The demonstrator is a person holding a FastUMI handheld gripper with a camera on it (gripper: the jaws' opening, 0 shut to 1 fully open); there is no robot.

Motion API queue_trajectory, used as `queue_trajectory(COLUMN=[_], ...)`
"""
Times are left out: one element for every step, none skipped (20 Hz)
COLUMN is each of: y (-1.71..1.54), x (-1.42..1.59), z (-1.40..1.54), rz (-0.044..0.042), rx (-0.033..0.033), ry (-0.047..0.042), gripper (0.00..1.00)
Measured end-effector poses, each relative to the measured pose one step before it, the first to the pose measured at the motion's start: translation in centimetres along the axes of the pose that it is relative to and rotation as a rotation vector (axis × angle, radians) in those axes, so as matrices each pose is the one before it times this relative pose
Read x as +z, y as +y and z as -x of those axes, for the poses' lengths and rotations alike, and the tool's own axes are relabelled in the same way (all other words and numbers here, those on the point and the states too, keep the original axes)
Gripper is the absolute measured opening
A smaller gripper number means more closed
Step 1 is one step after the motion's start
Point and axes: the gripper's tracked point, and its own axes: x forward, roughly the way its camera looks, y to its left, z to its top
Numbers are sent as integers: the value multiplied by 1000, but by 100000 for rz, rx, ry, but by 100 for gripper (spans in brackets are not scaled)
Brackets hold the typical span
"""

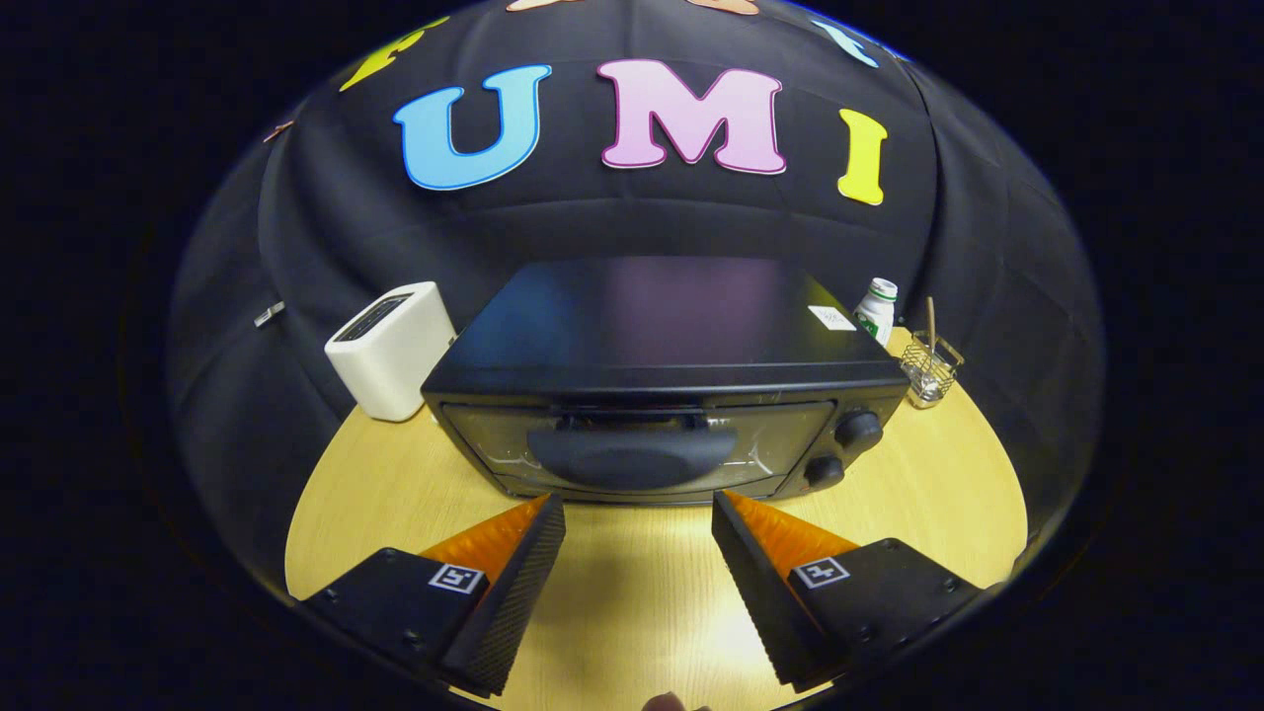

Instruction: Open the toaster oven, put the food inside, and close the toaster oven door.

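Wooden round table, pale grain, inside a booth walled with black cloth.

Near: gripper spread wide, fingers well apart, nothing between them, bare tabletop in the gap. Fingertips sit just short of the toaster oven's front.

Just ahead of the fingers: toaster oven, black, squarely facing the gripper. Door is shut, its wide handle centred between the fingertips and a little beyond them. Two knobs to the right of the door. Glass is dark and reflective; cannot tell whether any food lies inside. No food seen on the table either.

Progress, as a judgement: a shut door and an empty gripper fit two readings, either the oven awaits opening or the food is already in and the door is closed again. These pictures do not settle which.

Far left: white toaster beside the oven, slot contents not visible.

Far right: small white bottle behind the oven's corner, then a wire basket holding a thin stick or similar, too small to identify.
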Motion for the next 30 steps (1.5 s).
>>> queue_trajectory(y=[-447, -631, -467, -429, -253, -219, -143, -220, -170, -214, -179, -255, -212, -314, -337, -407, -469, -402, -618, -744, -592, -625, -548, -540, -634, -640, -841, -788, -671, -701], x=[527, 501, 313, 144, 228, 266, 487, 513, 663, 743, 880, 1097, 1201, 1204, 1334, 1220, 1284, 1231, 1076, 1046, 1132, 966, 809, 795, 809, 740, 648, 662, 502, 413], z=[99, -115, 206, 386, 354, 338, 519, 514, 626, 468, 613, 622, 464, 528, 561, 474, 514, 591, 542, 408, 513, 489, 622, 463, 458, 481, 291, 337, 252, 381], rz=[-289, -69, 339, 475, 311, 59, -152, -247, -318, -316, -519, -625, -543, -415, -263, -212, 227, 563, 941, 823, 699, 289, -3, -383, -674, -196, 264, 553, 438, 487], rx=[-706, -397, -329, -125, 182, 297, 435, 455, 459, 625, 644, 719, 648, 624, 575, 450, 449, 494, 173, 231, 160, 160, 573, 311, 416, 296, -206, -18, -132, -245], ry=[-1374, -1418, -1089, -1082, -994, -1229, -1642, -1713, -1777, -1773, -1870, -2099, -2318, -2485, -2617, -2644, -2685, -2191, -2458, -2379, -2390, -1820, -1679, -1322, -1313, -1405, -1221, -1596, -1216, -1070], gripper=[98, 98, 98, 98, 97, 97, 97, 97, 97, 97, 97, 97, 97, 97, 97, 97, 97, 97, 97, 97, 97, 97, 97, 97, 97, 97, 97, 97, 97, 97])
